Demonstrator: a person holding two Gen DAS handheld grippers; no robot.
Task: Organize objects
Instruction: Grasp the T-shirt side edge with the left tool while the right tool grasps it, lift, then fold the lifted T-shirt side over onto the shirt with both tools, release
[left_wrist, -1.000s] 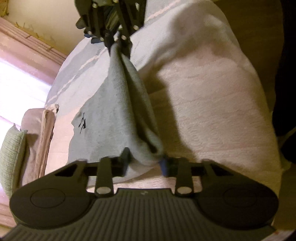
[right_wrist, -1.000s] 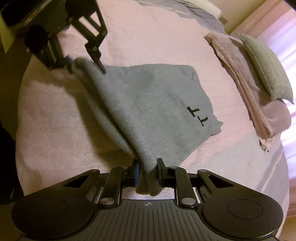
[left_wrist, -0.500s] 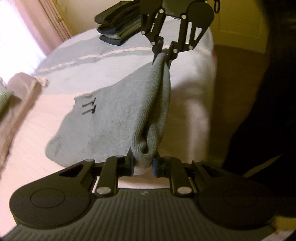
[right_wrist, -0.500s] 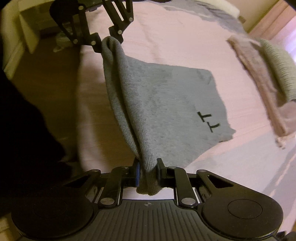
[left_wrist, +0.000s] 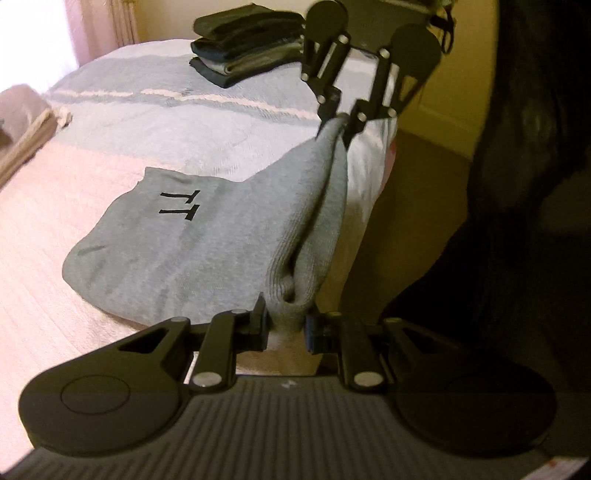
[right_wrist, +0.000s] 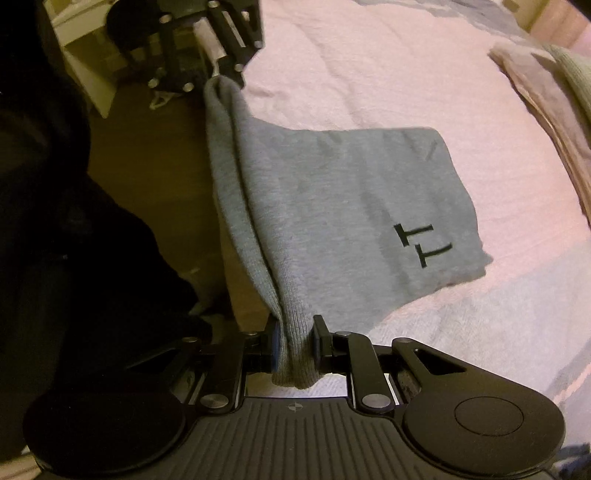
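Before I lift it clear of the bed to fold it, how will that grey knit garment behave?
Probably floppy: the grey garment sags between the left gripper and right gripper, its far part lying on the bed. It likely won't slip, since thick ribbed fabric is bunched between the fingers. It looks light.

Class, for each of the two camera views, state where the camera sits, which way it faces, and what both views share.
Left wrist view: sits behind the left tool, faces along the bed edge toward the right tool and a stack of dark folded clothes.
Right wrist view: sits behind the right tool, faces the opposite way toward the left tool; a dark-clothed body fills its left side.
Shared: the grey garment held between both tools, and the bed.
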